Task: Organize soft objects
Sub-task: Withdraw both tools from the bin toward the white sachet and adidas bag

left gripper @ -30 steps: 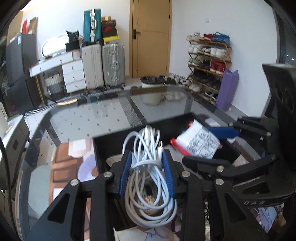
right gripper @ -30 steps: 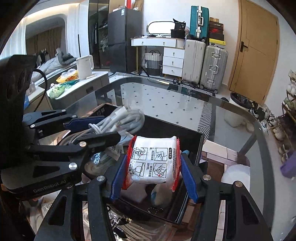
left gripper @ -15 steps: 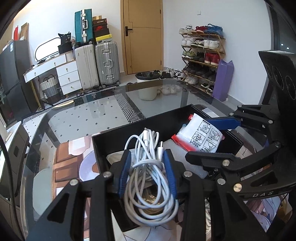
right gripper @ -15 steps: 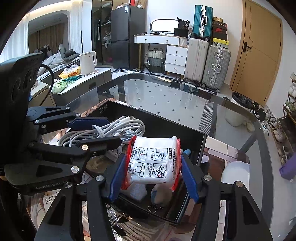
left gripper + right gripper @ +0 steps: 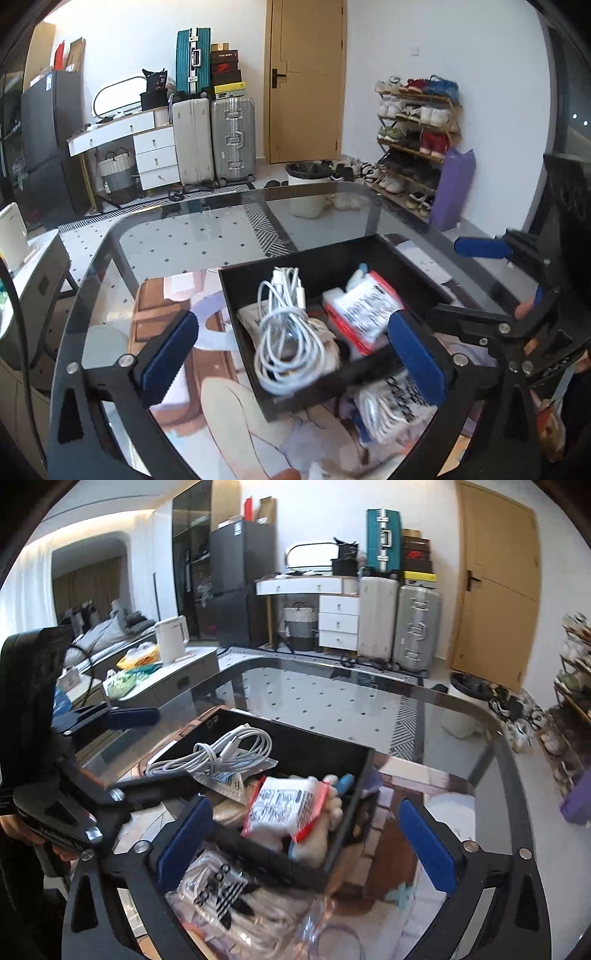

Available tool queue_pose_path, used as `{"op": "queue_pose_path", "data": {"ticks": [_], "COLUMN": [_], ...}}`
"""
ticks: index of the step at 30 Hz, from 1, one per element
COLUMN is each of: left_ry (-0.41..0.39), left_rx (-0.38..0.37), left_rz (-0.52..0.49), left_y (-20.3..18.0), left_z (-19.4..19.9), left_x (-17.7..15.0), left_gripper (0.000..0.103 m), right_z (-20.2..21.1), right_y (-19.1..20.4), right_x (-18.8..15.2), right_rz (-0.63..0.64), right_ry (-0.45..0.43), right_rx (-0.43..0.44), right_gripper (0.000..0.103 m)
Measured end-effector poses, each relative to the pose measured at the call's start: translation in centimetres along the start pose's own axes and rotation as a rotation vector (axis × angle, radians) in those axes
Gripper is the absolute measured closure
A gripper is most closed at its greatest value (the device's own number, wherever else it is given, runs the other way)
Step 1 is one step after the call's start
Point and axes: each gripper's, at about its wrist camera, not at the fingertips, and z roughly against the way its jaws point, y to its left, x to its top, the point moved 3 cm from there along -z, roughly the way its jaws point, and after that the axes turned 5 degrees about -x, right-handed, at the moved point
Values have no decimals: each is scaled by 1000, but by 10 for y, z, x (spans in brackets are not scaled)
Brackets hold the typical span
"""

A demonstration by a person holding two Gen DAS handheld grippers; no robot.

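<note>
A black box (image 5: pixel 303 264) stands on the glass table. Inside it lie a coiled white cable (image 5: pixel 288 332) and, to its right, a red-and-white tissue pack (image 5: pixel 364 314). My left gripper (image 5: pixel 291 354) hangs just in front of the box, its jaws opening wide; the cable is below and between them, untouched. In the right wrist view the cable (image 5: pixel 221 753) rests at the box's (image 5: pixel 364 775) left and the tissue pack (image 5: pixel 284 805) at its near side. My right gripper (image 5: pixel 304 840) is also opening, its blue pads well clear of the pack.
A clear bag with white cord and a striped logo (image 5: pixel 229 893) lies on the table in front of the box. An illustrated mat (image 5: pixel 166 314) lies under the box. The glass table (image 5: pixel 332 698) stretches beyond; its rounded edge is far off. A white kettle (image 5: pixel 171 638) stands on a side counter.
Both grippers went from shut to wide open. The cable and the tissue pack dropped out of them into the box. Both grippers drew back and rose a little.
</note>
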Motion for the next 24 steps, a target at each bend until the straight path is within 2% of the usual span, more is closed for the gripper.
{"op": "queue_pose_path", "data": {"ticks": [6, 12, 19, 24], "left_ry": [-3, 12, 39, 72], "left_rx": [-4, 0, 13, 4], "left_rz": [-2, -22, -32, -32], "left_y": [-7, -16, -16, -16], "left_z": [18, 27, 31, 30], "left_x": [-15, -29, -46, -57], "left_gripper": [0, 0, 0, 0], "right_z": [20, 20, 20, 16], "right_y": [13, 19, 11, 2], "right_x": [-24, -45, -53, -55], "right_rz": [4, -5, -18, -52], "right_ry": [30, 69, 80, 99], "right_rx": [-2, 5, -22, -8], "right_gripper": [1, 1, 1, 1]}}
